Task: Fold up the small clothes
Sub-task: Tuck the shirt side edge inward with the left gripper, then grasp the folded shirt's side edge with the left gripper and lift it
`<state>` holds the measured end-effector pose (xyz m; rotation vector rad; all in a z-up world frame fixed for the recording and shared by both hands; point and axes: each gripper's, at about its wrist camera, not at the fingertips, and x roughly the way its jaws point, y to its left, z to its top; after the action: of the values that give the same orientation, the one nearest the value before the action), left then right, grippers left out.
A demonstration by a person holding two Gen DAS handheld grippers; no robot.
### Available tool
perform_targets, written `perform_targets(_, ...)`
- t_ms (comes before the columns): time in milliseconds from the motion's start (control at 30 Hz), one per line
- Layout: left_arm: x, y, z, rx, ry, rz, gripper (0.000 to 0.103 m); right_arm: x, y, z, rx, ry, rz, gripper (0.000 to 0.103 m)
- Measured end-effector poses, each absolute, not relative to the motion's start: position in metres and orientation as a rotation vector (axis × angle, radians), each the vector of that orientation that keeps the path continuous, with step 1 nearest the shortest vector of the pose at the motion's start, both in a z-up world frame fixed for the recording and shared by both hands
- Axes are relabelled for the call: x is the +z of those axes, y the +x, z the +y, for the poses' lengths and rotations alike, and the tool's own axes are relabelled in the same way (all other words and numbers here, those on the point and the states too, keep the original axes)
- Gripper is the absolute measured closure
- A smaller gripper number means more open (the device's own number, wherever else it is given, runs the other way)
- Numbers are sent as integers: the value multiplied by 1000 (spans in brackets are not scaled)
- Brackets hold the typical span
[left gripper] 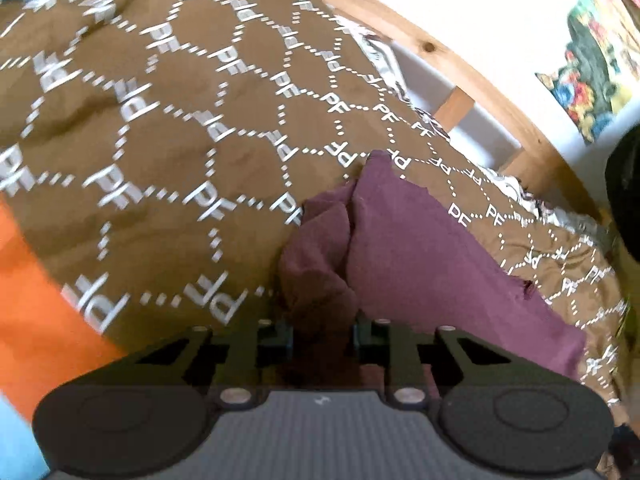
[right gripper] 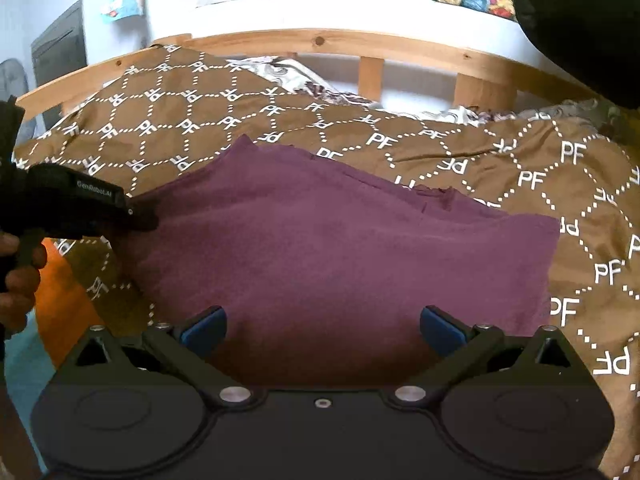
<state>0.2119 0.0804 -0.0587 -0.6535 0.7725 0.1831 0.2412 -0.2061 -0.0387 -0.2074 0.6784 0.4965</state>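
In the left wrist view, the left gripper (left gripper: 322,334) has its two fingers drawn close together, and a bunched fold of the maroon garment (left gripper: 420,264) sits pinched between them, the cloth rising in creases just ahead of the pads. The rest of the garment spreads away to the right across a brown bedspread (left gripper: 160,140) printed with white dotted diamonds and the letters PF. An orange cloth (left gripper: 36,312) lies at the left edge, partly under the bedspread's border. Beyond the bed runs a wooden bed rail (left gripper: 424,44) against a white wall, where a colourful poster (left gripper: 592,64) hangs. In the right wrist view, the right gripper (right gripper: 323,326) stands wide apart, its blue pads (right gripper: 204,326) poised above the near edge of the garment (right gripper: 340,248) with nothing pressed between them. The garment lies mostly flat on the bedspread (right gripper: 560,184), its left edge lifted where the left gripper (right gripper: 140,216) meets it. A person's hand (right gripper: 18,276) wraps the handle of that gripper at the far left. The bed rail (right gripper: 320,42) crosses the top, with posters above it.
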Motion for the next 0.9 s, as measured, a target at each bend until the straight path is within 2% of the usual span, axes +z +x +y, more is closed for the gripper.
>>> perform_targets(367, -61, 169, 89, 186, -729, 809, 77, -35, 233, -220, 449, -195, 669, 1)
perform_targets(500, -70, 169, 90, 196, -742, 822, 69, -39, 234, -225, 412, -172, 678, 1)
perform_targets(600, -72, 171, 94, 189, -748, 828, 59, -46, 241, -224, 416, -162, 721, 1)
perform_targets(733, -76, 171, 97, 218, -762, 847, 30, -46, 251, -226, 398, -115, 734, 1)
perform_targets(800, -79, 171, 98, 213, -774, 843, 26, -43, 255, -223, 405, -120, 700, 1)
perform_targets(833, -80, 174, 98, 205, -777, 843, 20, -41, 257, -220, 409, -122, 684, 1)
perform_targets(900, -81, 178, 97, 182, -772, 833, 14, -42, 266, -213, 422, -116, 664, 1)
